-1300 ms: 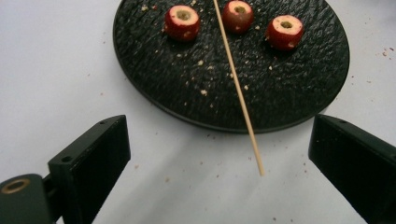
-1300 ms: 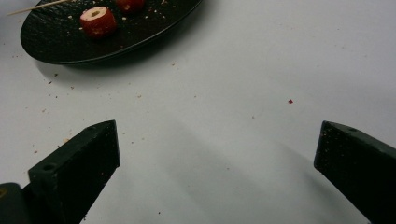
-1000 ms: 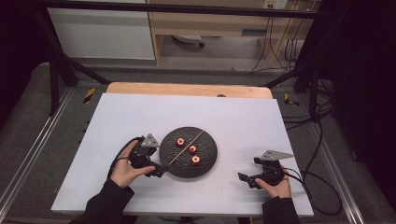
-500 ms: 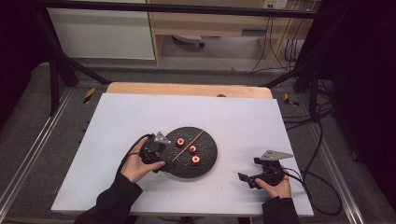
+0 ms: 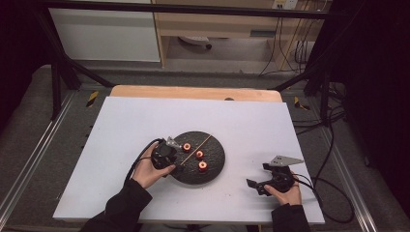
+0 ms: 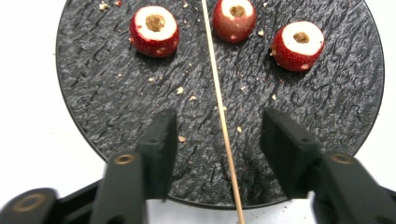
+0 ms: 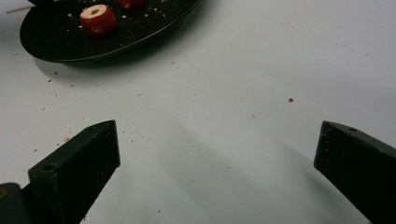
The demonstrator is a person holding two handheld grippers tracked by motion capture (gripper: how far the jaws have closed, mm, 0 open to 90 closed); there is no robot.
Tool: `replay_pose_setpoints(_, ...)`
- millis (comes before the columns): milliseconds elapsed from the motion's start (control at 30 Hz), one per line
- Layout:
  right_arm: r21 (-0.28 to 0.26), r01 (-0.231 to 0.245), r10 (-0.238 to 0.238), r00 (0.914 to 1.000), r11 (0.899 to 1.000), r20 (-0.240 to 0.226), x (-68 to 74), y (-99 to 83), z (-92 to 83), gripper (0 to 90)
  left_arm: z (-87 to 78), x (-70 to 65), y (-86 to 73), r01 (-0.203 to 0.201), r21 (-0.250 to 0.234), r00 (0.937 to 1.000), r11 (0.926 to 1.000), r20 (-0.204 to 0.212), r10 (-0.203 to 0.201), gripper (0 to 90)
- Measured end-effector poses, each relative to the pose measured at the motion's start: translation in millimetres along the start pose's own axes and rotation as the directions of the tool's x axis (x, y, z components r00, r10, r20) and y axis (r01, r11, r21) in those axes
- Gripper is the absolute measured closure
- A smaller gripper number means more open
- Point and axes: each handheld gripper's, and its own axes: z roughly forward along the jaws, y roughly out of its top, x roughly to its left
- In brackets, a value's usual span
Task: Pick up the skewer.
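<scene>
Since 1 second ago the left gripper [image 6: 219, 135] has slid in over the near rim of the black plate [image 5: 215, 166], jaws spread and astride the wooden skewer [image 6: 218, 98], gripping nothing. Ahead of it lie 3 cored strawberry pieces [image 6: 154, 24] — a lunge could knock them, or closing off-centre could roll the thin skewer away. The right gripper [image 7: 217, 154] hovers released over bare white table [image 7: 243, 70], well apart from the plate, with open room on every side.

Three cored red fruit pieces [image 6: 154, 30], perhaps strawberries, sit upright on a round black plate [image 6: 112, 98]; a thin wooden skewer [image 6: 219, 107] lies across it.
</scene>
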Motion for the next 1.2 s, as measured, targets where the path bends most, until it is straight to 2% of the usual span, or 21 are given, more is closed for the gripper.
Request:
replay_pose_setpoints(133,-0.001,0.000,0.000,1.0000,1.000,0.000,0.0,0.0,-0.1,0.8,3.0,-2.6,2.2,-0.008,0.022,1.0000,0.9997,0.000,0.008,57.0)
replay_pose_setpoints(233,-0.001,0.002,-0.002,1.0000,1.000,0.000,-0.1,0.0,-0.2,0.8,5.2,-3.4,3.7,-0.024,0.037,0.9994,0.9990,-0.023,0.025,61.1)
replay_pose_setpoints(500,0.002,0.000,0.000,1.0000,1.000,-0.001,0.0,0.0,-0.1,0.8,7.6,-4.2,6.1,-0.018,0.063,0.9995,0.9978,-0.024,0.020,72.8)
replay_pose_setpoints(1000,0.002,0.002,-0.002,1.0000,1.000,-0.003,-0.1,0.0,-0.3,0.8,11.3,-9.6,10.4,-0.031,0.096,0.9976,0.9949,-0.059,0.037,86.4)
replay_pose_setpoints(1200,0.003,0.000,0.000,1.0000,1.000,-0.003,0.0,0.0,-0.6,0.8,11.2,-10.6,10.4,-0.036,0.097,0.9969,0.9947,-0.066,0.043,88.1)
